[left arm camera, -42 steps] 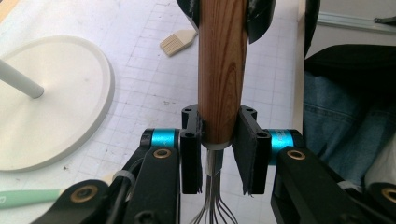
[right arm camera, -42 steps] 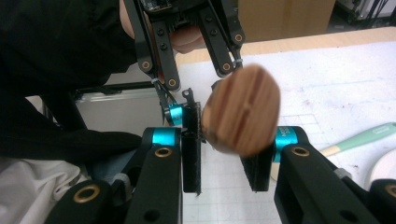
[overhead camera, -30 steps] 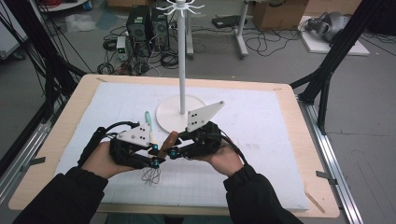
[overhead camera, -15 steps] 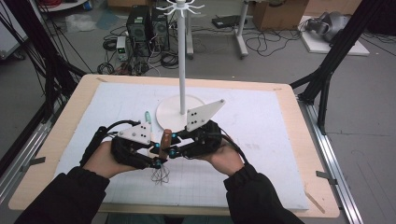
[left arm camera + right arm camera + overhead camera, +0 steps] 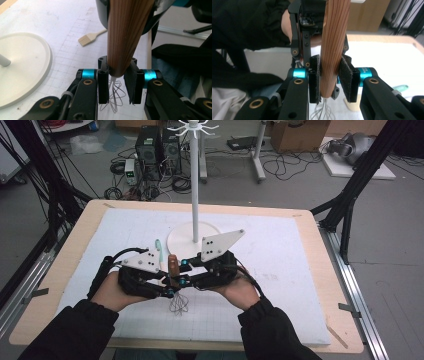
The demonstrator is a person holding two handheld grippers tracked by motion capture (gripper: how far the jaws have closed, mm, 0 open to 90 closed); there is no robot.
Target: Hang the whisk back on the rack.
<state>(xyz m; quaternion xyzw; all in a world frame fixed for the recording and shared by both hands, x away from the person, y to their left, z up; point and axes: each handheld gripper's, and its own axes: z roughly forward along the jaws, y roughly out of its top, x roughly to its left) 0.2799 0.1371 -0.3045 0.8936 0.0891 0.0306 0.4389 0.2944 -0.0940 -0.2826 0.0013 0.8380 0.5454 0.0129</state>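
Observation:
A whisk hangs upright over the white mat (image 5: 280, 270), with its wooden handle (image 5: 172, 265) up and its wire loops (image 5: 179, 306) down. Both grippers meet on the handle's lower end from opposite sides. My left gripper (image 5: 167, 287) comes in from the left. Its pads press the handle (image 5: 126, 35) just above the wires (image 5: 116, 96), and its jaws have just been closing on it. My right gripper (image 5: 183, 272) comes in from the right and pinches the handle (image 5: 334, 30) between its felt pads, having eased open slightly.
A white stand with a round base (image 5: 192, 237) and a hooked top (image 5: 192, 127) rises behind the grippers. A teal-handled utensil (image 5: 159, 247) lies on the mat by the left gripper. A small brush (image 5: 91, 38) lies near the base. The wooden table rim (image 5: 320, 265) borders the mat.
The whisk's handle has shifted slightly left between the two grippers. Both hands have stayed where they were.

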